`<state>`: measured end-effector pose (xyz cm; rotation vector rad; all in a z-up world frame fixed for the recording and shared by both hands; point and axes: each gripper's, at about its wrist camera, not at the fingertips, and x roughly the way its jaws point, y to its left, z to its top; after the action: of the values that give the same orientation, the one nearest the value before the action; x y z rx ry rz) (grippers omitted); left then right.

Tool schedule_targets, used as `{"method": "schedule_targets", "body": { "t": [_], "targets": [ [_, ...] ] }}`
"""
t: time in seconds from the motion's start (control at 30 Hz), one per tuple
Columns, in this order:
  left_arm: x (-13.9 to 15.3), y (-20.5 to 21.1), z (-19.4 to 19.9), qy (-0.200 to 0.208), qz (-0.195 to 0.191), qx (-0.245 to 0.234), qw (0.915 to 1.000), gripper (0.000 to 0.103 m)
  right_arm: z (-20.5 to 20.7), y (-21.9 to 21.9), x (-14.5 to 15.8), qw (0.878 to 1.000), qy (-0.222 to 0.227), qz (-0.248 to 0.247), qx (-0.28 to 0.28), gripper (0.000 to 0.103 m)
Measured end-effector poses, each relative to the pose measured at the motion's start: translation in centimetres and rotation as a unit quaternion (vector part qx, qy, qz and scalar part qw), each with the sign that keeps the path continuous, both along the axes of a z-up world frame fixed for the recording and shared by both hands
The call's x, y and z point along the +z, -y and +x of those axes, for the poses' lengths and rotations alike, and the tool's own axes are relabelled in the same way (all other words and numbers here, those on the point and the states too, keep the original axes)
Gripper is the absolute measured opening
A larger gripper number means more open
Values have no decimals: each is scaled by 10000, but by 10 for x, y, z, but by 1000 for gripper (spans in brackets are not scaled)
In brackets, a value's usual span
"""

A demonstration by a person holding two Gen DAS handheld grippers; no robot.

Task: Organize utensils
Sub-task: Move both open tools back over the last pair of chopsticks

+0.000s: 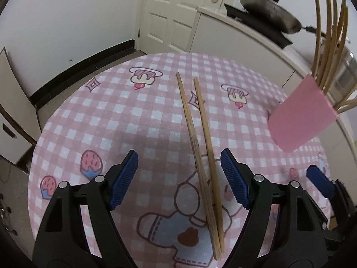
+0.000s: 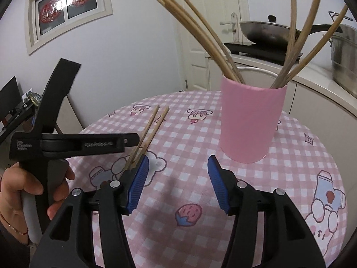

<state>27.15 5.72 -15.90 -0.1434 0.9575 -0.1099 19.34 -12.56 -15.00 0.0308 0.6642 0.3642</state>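
- The left gripper [image 1: 178, 174] hangs over the table with its blue ribbed pads spread wide; nothing is pressed between them; the pair of wooden chopsticks [image 1: 202, 156] lies flat on the cloth in the gap, nearer the right-hand pad, touching neither.
- In the right wrist view the same tool [image 2: 89, 144] is seen side-on, gripped by a hand [image 2: 33, 187] with a thin red cord at the wrist; white lettering runs along its black arm, too blurred to read for sure.
- The right gripper [image 2: 177, 183] is parted too, jaws apart on empty air above the cloth, just short of the pink cup [image 2: 250, 122].
- The chopsticks [image 2: 151, 129] lie with their far ends slightly splayed and their near ends close together.
- The cup stands upright on the table, well to the right of the loose pair; a bundle of chopsticks [image 2: 200, 35] fans out of it.
- The tablecloth [image 1: 111, 116] is pink gingham, printed with strawberries and cartoon bears.
- Beyond, a wok [image 2: 267, 32] sits on a black cooktop on the counter.
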Motion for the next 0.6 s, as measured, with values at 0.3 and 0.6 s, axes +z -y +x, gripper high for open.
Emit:
{"method": "schedule_targets", "body": {
  "t": [0.3,0.6],
  "targets": [
    [-9,2,13,-145,332,105,9993,67,6,0,-6,9999,-142,-11,45,52],
    [-7,12,7,-92,213,-396,9989,22,10,-8,-9,9994,-254,-222,97,52]
  ]
}}
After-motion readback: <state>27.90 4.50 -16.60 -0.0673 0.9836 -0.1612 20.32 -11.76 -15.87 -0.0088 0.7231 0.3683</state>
